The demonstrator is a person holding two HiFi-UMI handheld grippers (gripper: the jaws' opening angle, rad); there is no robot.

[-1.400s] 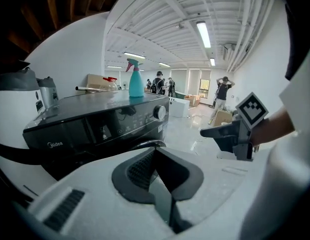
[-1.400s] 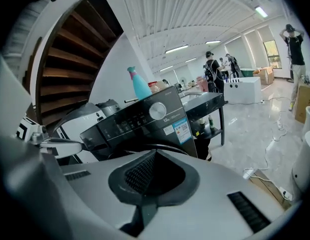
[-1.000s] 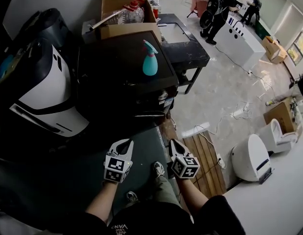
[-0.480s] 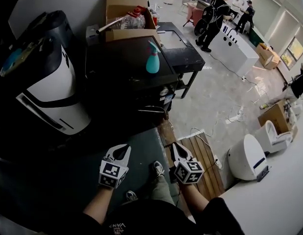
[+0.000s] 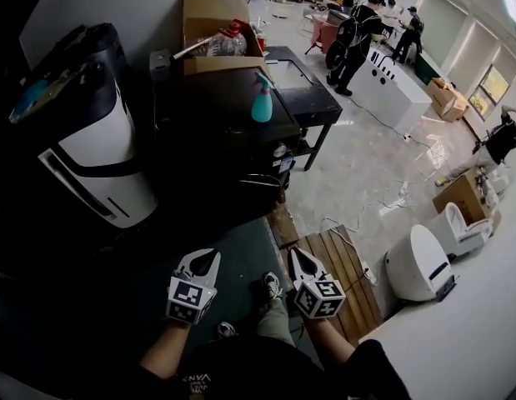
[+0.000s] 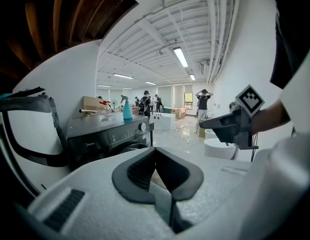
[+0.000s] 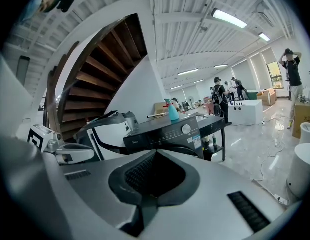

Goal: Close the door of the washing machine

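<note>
The black front-loading washing machine (image 5: 224, 132) stands ahead of me with a teal spray bottle (image 5: 262, 98) on its top. It also shows in the left gripper view (image 6: 109, 134) and the right gripper view (image 7: 170, 131). My own jaws hide most of its round door, so I cannot tell how the door stands. My left gripper (image 5: 204, 258) and right gripper (image 5: 298, 258) hover side by side over the floor, well short of the machine. Both are shut and hold nothing. The right gripper (image 6: 217, 124) crosses the left gripper view.
A white and black appliance (image 5: 99, 157) stands left of the machine, a cardboard box (image 5: 212, 23) behind it, a black table (image 5: 303, 82) to its right. A wooden pallet (image 5: 341, 265), cables (image 5: 383, 207) and white appliances (image 5: 416, 261) lie right. People (image 5: 353, 32) stand far back.
The washing machine has drawn further away from both grippers, which have backed off together. Both stay shut and empty.
</note>
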